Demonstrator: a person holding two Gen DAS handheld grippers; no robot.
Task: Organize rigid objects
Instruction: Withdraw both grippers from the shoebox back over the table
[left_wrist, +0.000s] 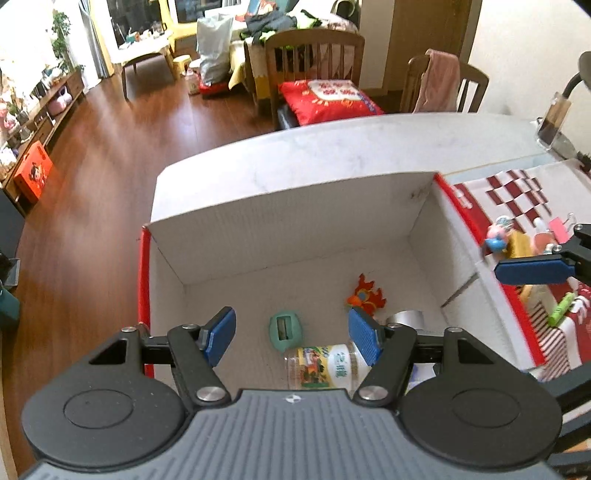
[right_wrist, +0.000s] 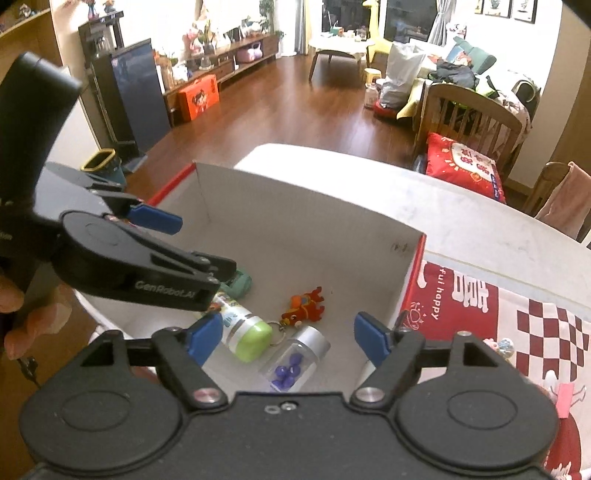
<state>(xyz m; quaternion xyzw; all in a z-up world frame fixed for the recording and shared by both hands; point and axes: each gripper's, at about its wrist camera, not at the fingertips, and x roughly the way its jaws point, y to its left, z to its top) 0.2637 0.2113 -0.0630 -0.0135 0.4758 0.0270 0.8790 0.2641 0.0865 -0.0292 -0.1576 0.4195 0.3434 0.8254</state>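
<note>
While both of your grippers are hanging above the white cardboard box (left_wrist: 295, 236), nothing is sitting between either pair of pads. Your left gripper (left_wrist: 291, 338) is holding its blue pads apart and empty, tilted down over the box floor. Working left to right in the left wrist view, a small mint-green case (left_wrist: 286, 329) with a little window in its face is lying at about 12 o'clock from the gripper. A clear bottle (left_wrist: 325, 365) with a yellow-and-green printed label is lying on its side at 5 o'clock from that case, partly behind the right pad. An orange-red plush keychain (left_wrist: 365, 293) is resting at 1 o'clock from the bottle, and a silver cap (left_wrist: 406, 318) is showing at 4 o'clock from the keychain.

Your right gripper (right_wrist: 288, 341) is also keeping its jaws wide apart and empty. In the right wrist view the bottle's lime-green lid (right_wrist: 253, 339) is pointing toward the camera, and a clear vial with blue pieces (right_wrist: 293, 363) and a silver top is lying at 3 o'clock, just beside it. Outside the box at 3 o'clock, more small items (left_wrist: 532, 236) are lying on the red-and-white cloth (right_wrist: 535, 314).
</note>
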